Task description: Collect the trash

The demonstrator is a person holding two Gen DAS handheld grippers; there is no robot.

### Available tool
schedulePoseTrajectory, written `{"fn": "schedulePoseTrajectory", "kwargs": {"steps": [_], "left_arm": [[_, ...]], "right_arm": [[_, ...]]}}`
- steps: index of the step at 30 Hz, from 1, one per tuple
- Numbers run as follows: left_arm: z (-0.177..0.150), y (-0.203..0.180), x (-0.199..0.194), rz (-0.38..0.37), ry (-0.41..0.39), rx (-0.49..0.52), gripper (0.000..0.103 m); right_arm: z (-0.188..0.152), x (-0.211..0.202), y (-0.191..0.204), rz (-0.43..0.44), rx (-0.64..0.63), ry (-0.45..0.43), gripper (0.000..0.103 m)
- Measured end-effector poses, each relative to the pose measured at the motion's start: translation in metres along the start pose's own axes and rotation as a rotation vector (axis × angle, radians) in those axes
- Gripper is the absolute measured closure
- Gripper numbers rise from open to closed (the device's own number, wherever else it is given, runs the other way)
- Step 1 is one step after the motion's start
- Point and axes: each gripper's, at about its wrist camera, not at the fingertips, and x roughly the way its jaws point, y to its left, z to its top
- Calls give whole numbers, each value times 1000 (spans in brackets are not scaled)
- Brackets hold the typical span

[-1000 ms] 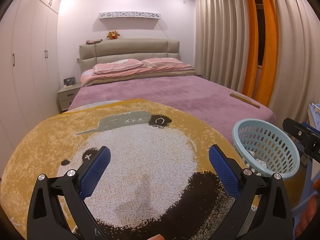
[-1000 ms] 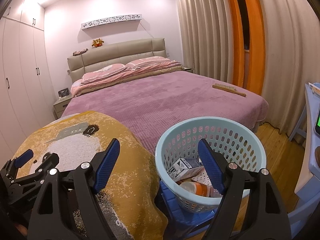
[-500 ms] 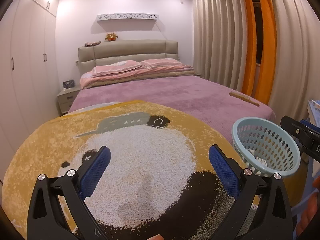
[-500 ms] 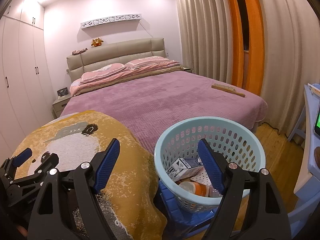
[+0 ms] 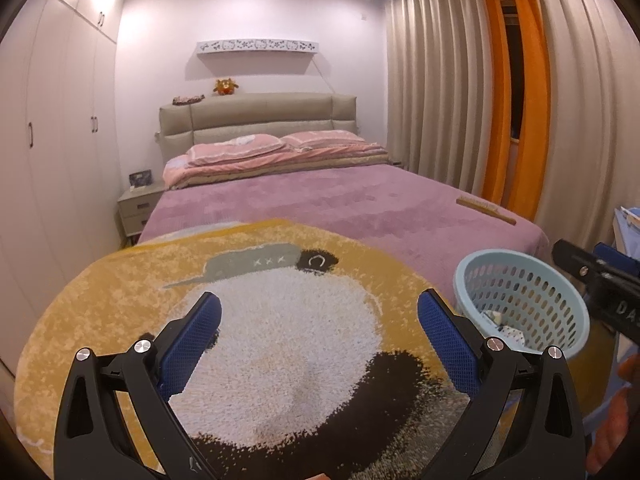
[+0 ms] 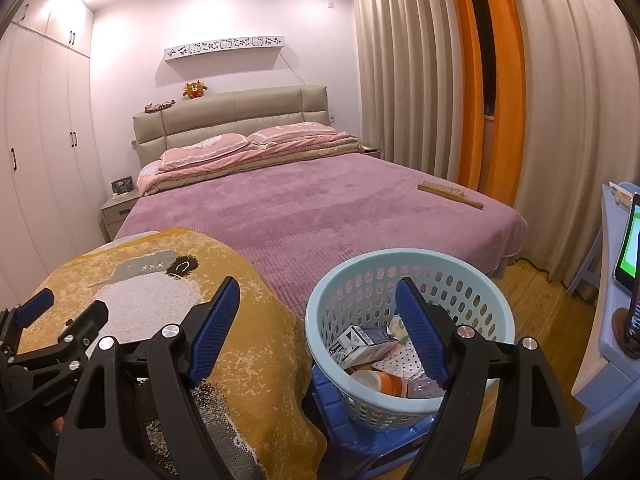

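Both grippers open, prob. empty.

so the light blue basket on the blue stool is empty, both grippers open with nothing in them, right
Not quite: the light blue basket already holds trash, a carton and a cup, as the right wrist view shows. The rest stands: left gripper and right gripper are open, holding nothing.

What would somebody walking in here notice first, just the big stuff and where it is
The yellow panda rug draped over the near corner of the purple bed grabs the eye first. Beside it, low on the right, a light blue basket sits on a blue stool, holding a carton, a cup and other scraps. Bright orange curtains hang on the right, and a wooden brush lies on the bed's far right edge.
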Motion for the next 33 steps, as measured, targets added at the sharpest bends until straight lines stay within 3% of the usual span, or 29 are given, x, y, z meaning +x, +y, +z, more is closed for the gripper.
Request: {"fn": "schedulePoseTrajectory", "kwargs": {"steps": [9,20,29,33], "left_arm": [[6,10,-20,35,-2,-11,7],[11,24,-38,6,8,-43,7],[8,23,-33,38,24,4,7],[8,32,-35,30,30,-30,7]], "right_arm": [[2,-15,5,1,3,-17,27],[2,-29,20,-6,-37,-47,27],[3,-21,24,11,-42,-26,27],[4,-15,29,30,-42,-11,27]]}}
